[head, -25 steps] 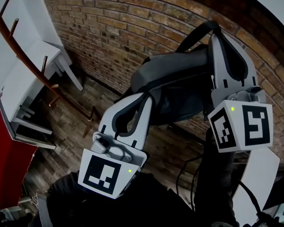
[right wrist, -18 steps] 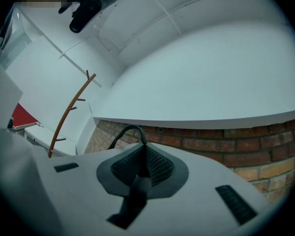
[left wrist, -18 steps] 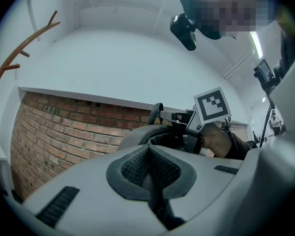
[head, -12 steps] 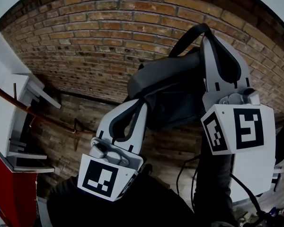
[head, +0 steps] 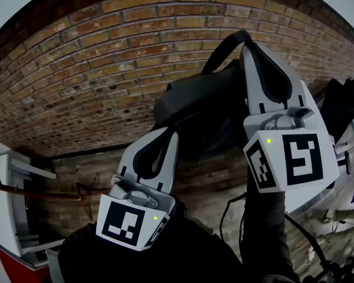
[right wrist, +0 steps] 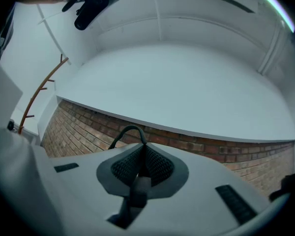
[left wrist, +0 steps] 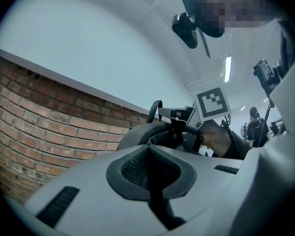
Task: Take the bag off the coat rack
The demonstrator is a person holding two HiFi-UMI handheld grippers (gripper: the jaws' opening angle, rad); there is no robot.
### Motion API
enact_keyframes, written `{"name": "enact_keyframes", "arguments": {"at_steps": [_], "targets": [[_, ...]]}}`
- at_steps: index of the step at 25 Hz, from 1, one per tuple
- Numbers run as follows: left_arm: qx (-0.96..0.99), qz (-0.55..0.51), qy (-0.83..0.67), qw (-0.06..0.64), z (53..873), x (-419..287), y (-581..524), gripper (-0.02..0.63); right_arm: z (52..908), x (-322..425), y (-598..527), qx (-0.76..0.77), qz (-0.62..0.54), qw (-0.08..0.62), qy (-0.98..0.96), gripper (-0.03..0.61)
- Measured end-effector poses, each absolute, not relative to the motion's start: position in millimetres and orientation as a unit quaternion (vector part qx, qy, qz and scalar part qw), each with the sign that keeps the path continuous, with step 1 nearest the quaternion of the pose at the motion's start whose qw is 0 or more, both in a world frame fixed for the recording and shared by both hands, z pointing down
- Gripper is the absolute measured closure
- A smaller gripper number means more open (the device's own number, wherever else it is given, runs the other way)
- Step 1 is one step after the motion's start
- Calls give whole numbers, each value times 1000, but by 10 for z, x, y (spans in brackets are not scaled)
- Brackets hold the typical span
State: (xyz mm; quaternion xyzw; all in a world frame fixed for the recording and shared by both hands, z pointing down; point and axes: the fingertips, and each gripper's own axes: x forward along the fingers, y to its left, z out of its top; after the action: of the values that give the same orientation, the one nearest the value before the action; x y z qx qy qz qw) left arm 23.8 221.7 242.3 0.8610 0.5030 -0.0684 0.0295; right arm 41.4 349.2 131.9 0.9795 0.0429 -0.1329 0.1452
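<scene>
A dark grey bag (head: 200,105) hangs in the air in front of a brick wall, carried by both grippers. My right gripper (head: 248,43) is shut on the bag's black top strap (head: 224,49), which shows as a loop (right wrist: 130,132) just past its pads (right wrist: 155,165). My left gripper (head: 174,133) is shut on dark material at the bag's lower left side, and the bag's body (left wrist: 142,134) bulges just beyond its jaws. The brown curved coat rack (head: 35,190) is far off at the lower left, also seen as a thin coat rack arc (right wrist: 39,95), apart from the bag.
The brick wall (head: 106,69) fills the background above a wooden floor (head: 212,187). A white cabinet (head: 12,217) stands at the lower left. Another dark bag (head: 342,108) hangs at the right edge. Black cables (head: 233,214) run below. A person (left wrist: 255,127) stands far off.
Both grippers have swung to the right with the bag in them, away from the coat rack, which has slid to the lower left of the head view. Both grips are unchanged.
</scene>
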Motion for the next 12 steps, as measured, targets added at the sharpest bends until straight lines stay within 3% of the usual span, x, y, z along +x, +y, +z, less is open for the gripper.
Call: {"name": "enact_keyframes", "arguments": {"at_steps": [12], "targets": [[761,-63,643,52,2397,-406,3119,603,1327,-546,4470,961,-110,155,201,558]]}}
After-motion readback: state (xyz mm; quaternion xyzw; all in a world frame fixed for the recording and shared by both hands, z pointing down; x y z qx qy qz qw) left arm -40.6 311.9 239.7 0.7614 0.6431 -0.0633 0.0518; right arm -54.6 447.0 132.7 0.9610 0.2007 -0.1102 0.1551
